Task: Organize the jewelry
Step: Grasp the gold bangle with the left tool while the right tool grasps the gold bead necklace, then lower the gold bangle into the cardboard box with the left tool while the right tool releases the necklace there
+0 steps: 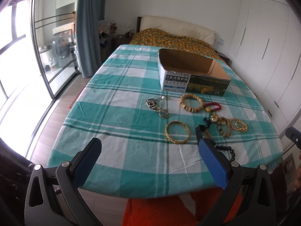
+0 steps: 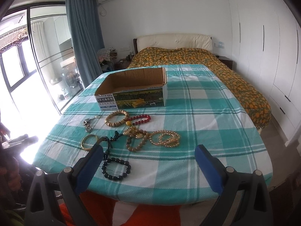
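Nothing is sorted yet, judging by the empty box and every piece lying loose on the cloth. Nearest, the left claw (image 1: 148, 146) hangs spread wide over the near edge of the tabletop (image 1: 120, 165), pinching nothing; the right claw (image 2: 148, 154) is likewise spread and empty, low over the same near edge.

Closest piece is the black bead bracelet (image 2: 116, 169), flat on the checked cloth just beyond the right claw's left finger. A dark cord (image 2: 108, 145) runs from near that finger up toward the central tangle. Left of it sits the gold bangle (image 1: 177, 131), on its own, apart from the rest (probably the easiest first pick).

Mid-cloth: a brown bead strand (image 2: 135, 143) tangled with a gold pendant piece (image 2: 134, 131), and touching on its right a pile of gold bead chain (image 2: 165, 138). These overlap, so I judge they will need separating or lifting one by one.

Further back: the silver chain with clasp (image 1: 158, 107) on the left, well apart from the wooden bead bracelet (image 1: 191, 103), which touches the red bead bracelet (image 1: 213, 107) at a yellow bead.

Farthest, the open cardboard box (image 1: 193, 75) stands upright just behind the jewelry, interior bare as far as both views show. Behind the tabletop, a bed (image 2: 225, 71).

Progress: zero pieces in, about eight left; first grasp not yet made.
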